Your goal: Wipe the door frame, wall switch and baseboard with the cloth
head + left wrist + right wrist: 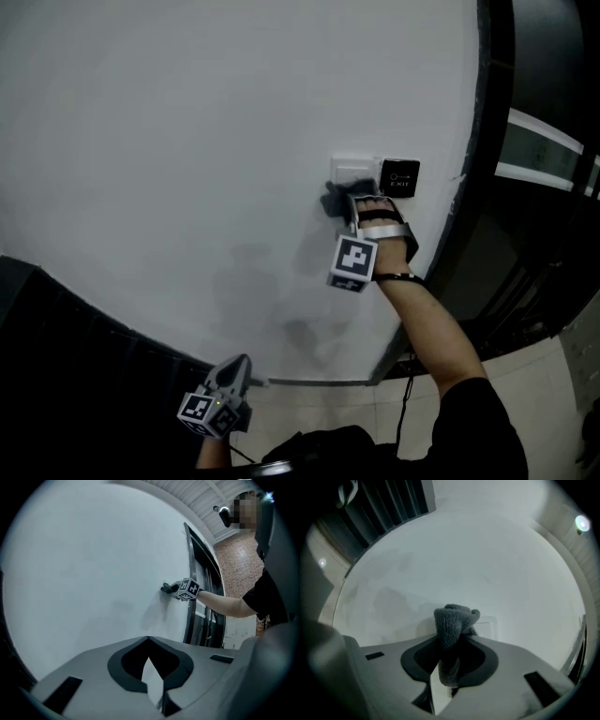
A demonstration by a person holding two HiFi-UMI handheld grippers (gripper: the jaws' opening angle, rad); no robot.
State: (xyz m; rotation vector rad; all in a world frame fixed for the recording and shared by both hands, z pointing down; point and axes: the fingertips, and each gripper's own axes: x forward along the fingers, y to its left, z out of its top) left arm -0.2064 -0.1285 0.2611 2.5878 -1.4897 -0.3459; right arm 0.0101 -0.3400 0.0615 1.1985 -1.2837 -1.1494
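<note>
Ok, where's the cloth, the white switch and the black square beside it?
cloth [451,625]: right gripper view, its bunched top.
white switch [351,171]: head view, plate's bare upper part.
black square [399,178]: head view, panel's middle.

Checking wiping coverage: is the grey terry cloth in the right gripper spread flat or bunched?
Bunched: the grey terry cloth stands as a wad in the shut right gripper, by the white wall switch.

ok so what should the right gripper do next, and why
Probably slide the cloth across the wall switch: the right gripper clamps it in its jaws at the plate's lower corner, so most of the plate lies beyond it.
</note>
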